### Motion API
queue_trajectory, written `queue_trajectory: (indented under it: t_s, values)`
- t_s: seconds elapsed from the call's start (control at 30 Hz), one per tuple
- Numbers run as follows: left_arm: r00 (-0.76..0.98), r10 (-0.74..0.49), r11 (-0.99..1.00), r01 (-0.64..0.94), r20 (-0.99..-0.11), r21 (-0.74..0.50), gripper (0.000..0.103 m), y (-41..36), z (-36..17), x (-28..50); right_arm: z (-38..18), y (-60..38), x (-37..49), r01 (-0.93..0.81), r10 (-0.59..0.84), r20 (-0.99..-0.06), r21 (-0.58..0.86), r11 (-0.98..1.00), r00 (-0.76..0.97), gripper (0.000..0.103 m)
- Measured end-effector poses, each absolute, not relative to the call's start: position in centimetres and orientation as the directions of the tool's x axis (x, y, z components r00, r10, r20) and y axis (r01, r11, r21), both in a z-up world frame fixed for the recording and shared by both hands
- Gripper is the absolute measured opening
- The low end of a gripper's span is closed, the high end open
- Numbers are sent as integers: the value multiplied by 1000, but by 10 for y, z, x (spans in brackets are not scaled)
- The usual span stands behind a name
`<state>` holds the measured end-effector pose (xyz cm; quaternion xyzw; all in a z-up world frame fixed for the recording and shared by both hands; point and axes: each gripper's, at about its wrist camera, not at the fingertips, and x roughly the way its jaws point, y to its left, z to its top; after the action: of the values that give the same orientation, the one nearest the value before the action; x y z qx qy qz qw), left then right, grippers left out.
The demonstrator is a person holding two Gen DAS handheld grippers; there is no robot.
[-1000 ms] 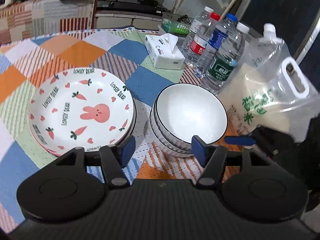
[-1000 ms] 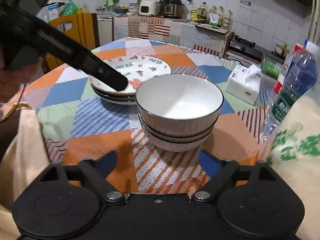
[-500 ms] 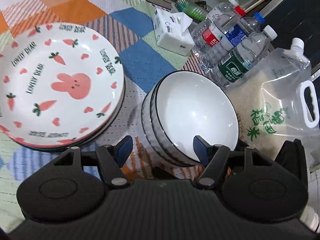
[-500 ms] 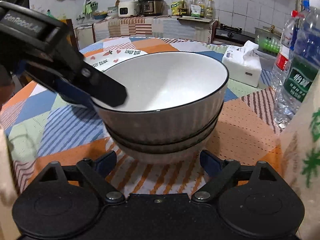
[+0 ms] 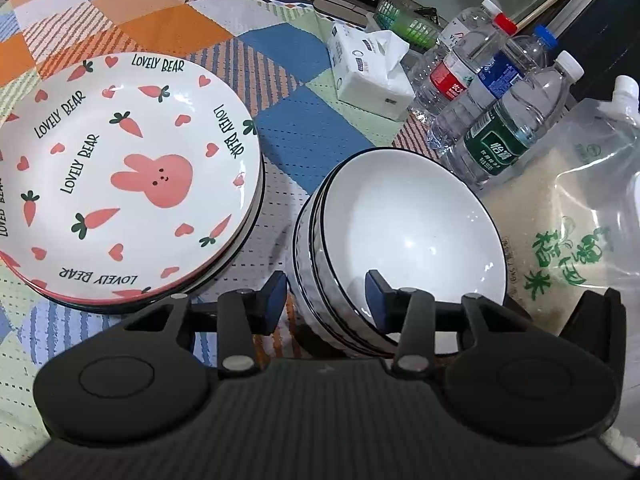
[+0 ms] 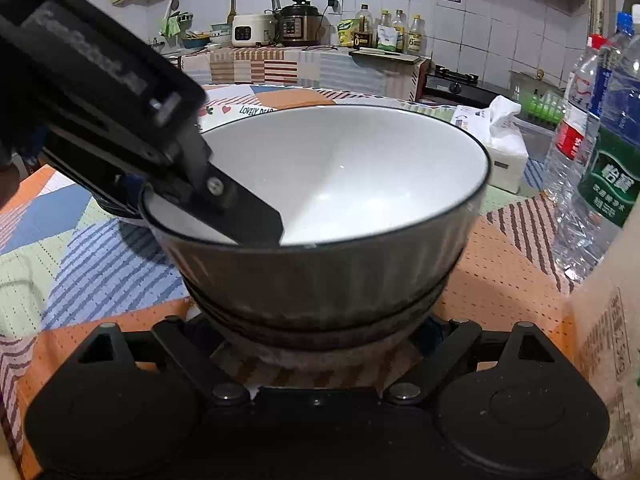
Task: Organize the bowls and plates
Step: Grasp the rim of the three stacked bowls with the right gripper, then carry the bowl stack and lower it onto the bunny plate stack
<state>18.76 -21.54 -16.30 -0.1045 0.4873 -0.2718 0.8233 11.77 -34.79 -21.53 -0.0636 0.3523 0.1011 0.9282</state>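
Observation:
A stack of white bowls with black rims [image 5: 404, 236] stands on the patchwork tablecloth; it also fills the right wrist view [image 6: 340, 184]. A stack of rabbit-and-carrot plates [image 5: 120, 176] sits to its left. My left gripper [image 5: 326, 298] is open and straddles the near rim of the top bowl, one finger [image 5: 380, 300] inside and one outside. That finger [image 6: 236, 216] shows in the right wrist view reaching into the bowl. My right gripper [image 6: 320, 332] is open, its fingers either side of the stack's base, tips hidden under the bowls.
Three water bottles [image 5: 500, 120] and a tissue box [image 5: 368, 76] stand behind the bowls. A large rice bag [image 5: 568, 232] lies right of the bowls, close to them. A kitchen counter with appliances [image 6: 280, 24] runs along the back wall.
Both grippers have moved in on the bowl stack. The left one has lowered over the near rim and its jaws have narrowed. The right one has slid up to the stack's base.

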Motion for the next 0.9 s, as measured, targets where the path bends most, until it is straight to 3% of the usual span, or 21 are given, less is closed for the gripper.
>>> queue_trajectory:
  t_s: [0.6,0.9]
  values:
    - [368,-553,826,362,-748,-433,40,-217,-167,190,-217,-348,118,-242,156,-653,-42,969,741,94]
    - [369,-533,828,414,-761,-378,40,-209,-130,179,-199,-337,104,-261,185,-619,-34,965,764,94]
